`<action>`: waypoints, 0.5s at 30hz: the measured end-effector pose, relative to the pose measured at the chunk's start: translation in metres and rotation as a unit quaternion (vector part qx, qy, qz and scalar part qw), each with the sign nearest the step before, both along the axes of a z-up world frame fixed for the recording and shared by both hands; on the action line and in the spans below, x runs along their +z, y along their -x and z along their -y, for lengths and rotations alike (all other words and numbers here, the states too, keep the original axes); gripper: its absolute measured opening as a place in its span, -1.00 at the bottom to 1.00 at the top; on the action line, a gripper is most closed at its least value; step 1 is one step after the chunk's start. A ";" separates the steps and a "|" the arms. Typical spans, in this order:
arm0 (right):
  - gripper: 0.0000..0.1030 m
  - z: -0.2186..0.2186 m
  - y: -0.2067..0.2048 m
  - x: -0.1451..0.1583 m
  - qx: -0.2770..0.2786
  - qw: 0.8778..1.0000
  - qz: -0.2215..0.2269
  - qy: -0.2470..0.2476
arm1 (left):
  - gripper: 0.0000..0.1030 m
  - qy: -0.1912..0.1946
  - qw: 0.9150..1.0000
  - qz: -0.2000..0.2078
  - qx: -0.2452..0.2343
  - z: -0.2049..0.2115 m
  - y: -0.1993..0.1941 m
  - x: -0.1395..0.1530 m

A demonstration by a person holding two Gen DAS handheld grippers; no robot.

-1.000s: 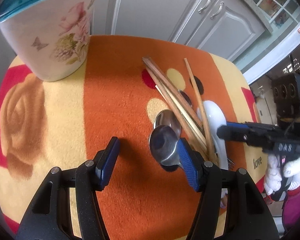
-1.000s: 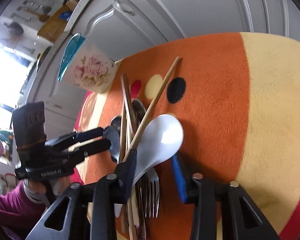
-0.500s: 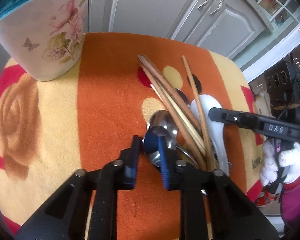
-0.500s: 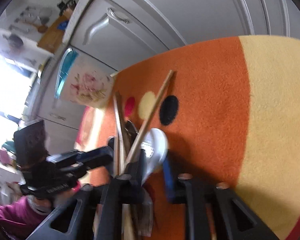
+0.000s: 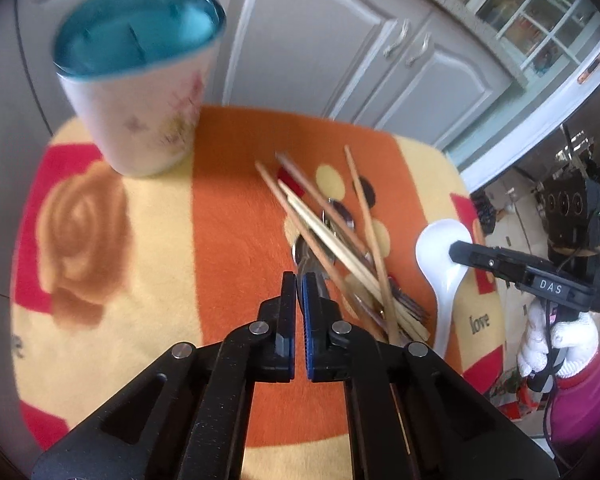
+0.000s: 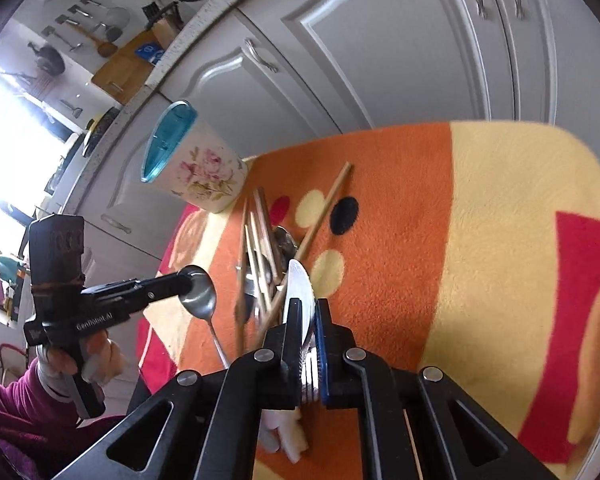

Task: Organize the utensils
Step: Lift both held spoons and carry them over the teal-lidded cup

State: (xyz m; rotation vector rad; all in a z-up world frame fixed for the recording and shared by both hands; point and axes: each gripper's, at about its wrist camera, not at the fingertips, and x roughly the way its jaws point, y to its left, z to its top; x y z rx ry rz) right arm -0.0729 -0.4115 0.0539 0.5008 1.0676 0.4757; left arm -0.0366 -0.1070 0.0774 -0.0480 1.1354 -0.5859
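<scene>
My left gripper (image 5: 299, 280) is shut; in the right wrist view the left gripper (image 6: 186, 280) pinches the bowl of a metal spoon (image 6: 199, 294), whose handle hangs down above the cloth. My right gripper (image 6: 307, 308) is shut on a white spoon (image 6: 299, 290). From the left wrist view the white spoon (image 5: 440, 248) hangs in the air from the right gripper (image 5: 458, 249). A pile of chopsticks (image 5: 328, 232) lies on the cloth over another metal spoon (image 5: 342, 216) and a fork (image 5: 408, 308). A floral cup (image 5: 140, 80) with a teal inside stands at the far left.
An orange, yellow and red fleece cloth (image 5: 228, 240) covers the tabletop. Grey cabinet doors (image 5: 308, 40) stand just behind its far edge. A white-gloved hand (image 5: 556, 344) with a magenta sleeve holds the right gripper past the table's right edge.
Both grippers went from open to shut, the left on the metal spoon, the right on the white spoon. Both then rose, lifting the spoons off the pile.
</scene>
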 end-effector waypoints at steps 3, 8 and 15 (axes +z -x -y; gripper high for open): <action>-0.90 -0.002 0.003 0.017 0.001 1.000 0.019 0.003 | -0.97 0.011 1.000 0.018 0.012 -0.013 0.003 0.021; -0.91 -0.015 0.000 0.040 0.012 0.999 0.048 0.005 | -0.98 0.023 0.999 0.040 0.025 -0.031 0.001 0.044; -0.91 -0.025 0.002 0.049 0.018 0.998 0.057 0.008 | -0.55 0.010 1.000 0.010 0.005 -0.012 0.004 0.008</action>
